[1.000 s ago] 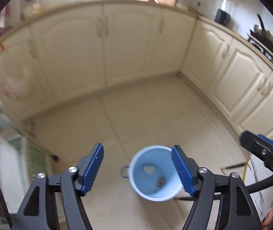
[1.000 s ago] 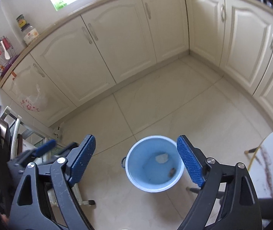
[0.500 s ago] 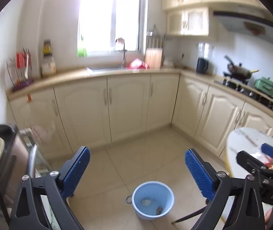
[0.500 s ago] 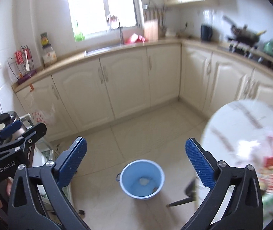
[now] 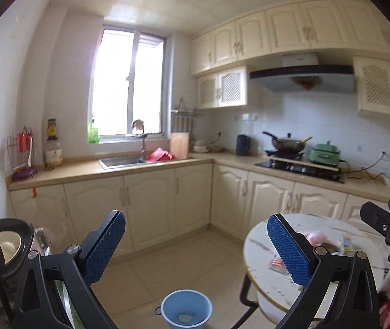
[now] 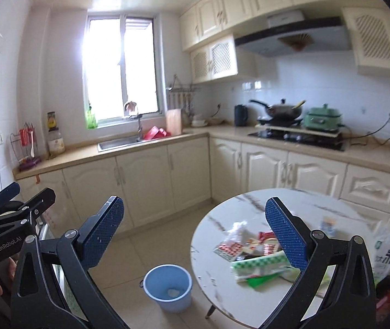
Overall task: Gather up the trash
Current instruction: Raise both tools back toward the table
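I'm between pickups: both sets of fingers, left (image 5: 196, 246) and right (image 6: 195, 231), stand released and empty. Trash (image 6: 252, 249) lies on the table (image 6: 214, 274) past my right fingertips; the bucket (image 6: 167, 288) sits below between them. Next I judge a reach for one wrapper.

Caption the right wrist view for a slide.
Open right claw faces wrappers on a round table beside a blue bucket.

Both hand-held grippers (image 5: 196, 246) (image 6: 195, 231) agape (empty)

Round marble table (image 6: 299, 205): snack wrappers (image 6: 252, 246) piled centre. Tiled floor (image 6: 151, 241): blue bucket (image 6: 167, 285) beside table.
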`<state>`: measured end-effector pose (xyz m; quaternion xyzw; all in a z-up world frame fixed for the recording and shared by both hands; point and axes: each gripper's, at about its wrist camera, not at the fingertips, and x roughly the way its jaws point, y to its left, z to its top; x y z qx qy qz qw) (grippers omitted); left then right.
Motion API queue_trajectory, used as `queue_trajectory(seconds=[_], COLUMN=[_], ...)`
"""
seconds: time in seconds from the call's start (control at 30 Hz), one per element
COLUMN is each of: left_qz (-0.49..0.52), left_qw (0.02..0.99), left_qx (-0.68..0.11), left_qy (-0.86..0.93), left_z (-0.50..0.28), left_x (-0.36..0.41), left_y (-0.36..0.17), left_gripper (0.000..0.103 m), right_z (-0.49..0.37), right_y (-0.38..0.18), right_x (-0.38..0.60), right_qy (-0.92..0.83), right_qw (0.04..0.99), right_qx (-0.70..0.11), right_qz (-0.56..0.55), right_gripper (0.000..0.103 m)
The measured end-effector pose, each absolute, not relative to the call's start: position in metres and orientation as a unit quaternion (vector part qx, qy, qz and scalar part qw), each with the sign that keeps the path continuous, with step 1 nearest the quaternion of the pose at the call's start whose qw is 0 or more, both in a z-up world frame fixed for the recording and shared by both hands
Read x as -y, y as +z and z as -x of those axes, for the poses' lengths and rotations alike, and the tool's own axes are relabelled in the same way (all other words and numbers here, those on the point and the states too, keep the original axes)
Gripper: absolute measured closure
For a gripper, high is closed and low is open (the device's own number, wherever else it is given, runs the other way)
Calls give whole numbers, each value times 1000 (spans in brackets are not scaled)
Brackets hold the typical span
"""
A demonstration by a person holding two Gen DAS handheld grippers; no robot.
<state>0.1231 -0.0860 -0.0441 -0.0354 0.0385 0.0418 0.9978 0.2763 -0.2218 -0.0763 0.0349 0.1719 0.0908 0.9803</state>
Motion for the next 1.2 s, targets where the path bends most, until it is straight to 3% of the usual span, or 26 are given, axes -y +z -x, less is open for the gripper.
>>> queue_trajectory(seconds=[0.23, 0.53, 0.87, 1.2], left_qz=[16, 7, -3, -27], left_qw=[1000, 999, 1000, 994], left_qx=[13, 35, 11, -84], left_qy=[19, 3, -12, -58], left_z=[-21, 14, -54, -178], left_x=[66, 42, 42, 64], left_y=[-80, -123, -101, -91], left_gripper=[1, 1, 1, 1], right_z=[-214, -173, -181, -222], right_y=[-47, -26, -37, -89], right_x=[262, 304, 335, 393], right_qy=[56, 9, -22, -75], right_qw=[988, 992, 990, 976], right_qx=[-139, -111, -123, -182], right_qz=[-40, -53, -68, -98], right_gripper=[0, 0, 0, 0])
